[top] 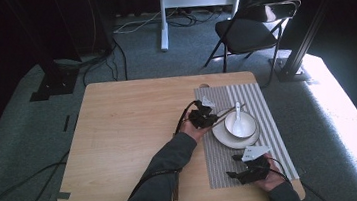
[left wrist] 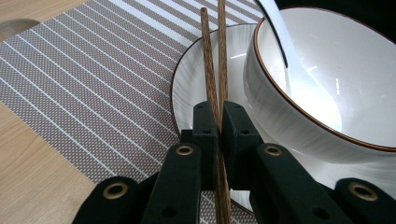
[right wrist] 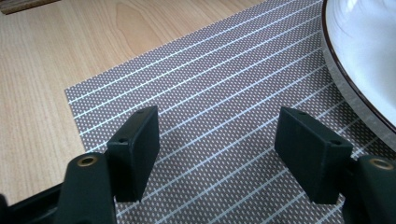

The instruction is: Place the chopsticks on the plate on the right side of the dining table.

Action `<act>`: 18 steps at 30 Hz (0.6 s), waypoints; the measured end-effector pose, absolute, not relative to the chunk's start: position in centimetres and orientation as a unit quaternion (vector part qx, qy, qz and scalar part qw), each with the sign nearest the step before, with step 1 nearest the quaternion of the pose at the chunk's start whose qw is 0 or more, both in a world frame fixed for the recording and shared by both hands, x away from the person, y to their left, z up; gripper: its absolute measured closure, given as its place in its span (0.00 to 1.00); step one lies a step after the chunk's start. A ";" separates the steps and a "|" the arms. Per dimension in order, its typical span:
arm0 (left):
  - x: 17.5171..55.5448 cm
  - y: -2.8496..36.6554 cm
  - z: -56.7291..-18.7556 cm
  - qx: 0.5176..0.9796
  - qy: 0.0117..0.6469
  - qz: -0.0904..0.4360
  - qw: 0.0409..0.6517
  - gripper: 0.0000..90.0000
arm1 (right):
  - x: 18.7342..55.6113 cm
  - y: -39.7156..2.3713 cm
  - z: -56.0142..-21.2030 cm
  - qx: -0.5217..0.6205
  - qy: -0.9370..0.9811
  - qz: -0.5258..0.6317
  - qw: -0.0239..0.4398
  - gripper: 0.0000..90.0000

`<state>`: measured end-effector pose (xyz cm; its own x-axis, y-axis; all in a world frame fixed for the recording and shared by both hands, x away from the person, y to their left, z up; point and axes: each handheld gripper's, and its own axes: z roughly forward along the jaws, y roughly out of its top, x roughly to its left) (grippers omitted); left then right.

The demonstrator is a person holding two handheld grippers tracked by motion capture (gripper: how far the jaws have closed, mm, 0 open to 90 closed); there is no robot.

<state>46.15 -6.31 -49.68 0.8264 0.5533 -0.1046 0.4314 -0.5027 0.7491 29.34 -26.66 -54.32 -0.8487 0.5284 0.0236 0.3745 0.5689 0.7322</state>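
Note:
My left gripper (top: 212,119) (left wrist: 218,122) is shut on a pair of brown wooden chopsticks (left wrist: 215,60) (top: 224,115). Their far ends reach over the white plate (top: 220,135) (left wrist: 191,84) beside the white bowl (top: 241,124) (left wrist: 336,84). A white spoon (top: 237,112) (left wrist: 299,79) rests inside the bowl. All of this sits on a grey striped placemat (top: 262,101) (left wrist: 88,88). My right gripper (top: 234,167) (right wrist: 217,149) is open over the near part of the placemat (right wrist: 224,93), nothing between its jaws. The plate's rim (right wrist: 364,60) shows at the upper right there.
The light wooden table (top: 129,131) has bare room to the left of the placemat. A black folding chair (top: 252,30) stands beyond the far edge. Cables (top: 20,192) lie on the carpet at the left.

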 end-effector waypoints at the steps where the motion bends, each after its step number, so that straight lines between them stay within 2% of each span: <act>1: 46.2 -6.4 -49.7 0.863 0.287 0.074 0.410 0.94 | 29.3 -26.6 -54.4 0.257 0.880 0.386 0.102 0.33; 18: 46.8 -6.5 -50.4 0.864 0.288 0.061 0.408 0.94 | 29.3 -26.7 -54.7 0.261 0.877 0.388 0.109 0.35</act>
<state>46.78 -6.51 -50.38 0.8272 0.5467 -0.1296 0.4477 -0.5020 0.7399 29.27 -26.74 -54.74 -0.8400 0.5425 0.0103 0.3726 0.5629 0.7378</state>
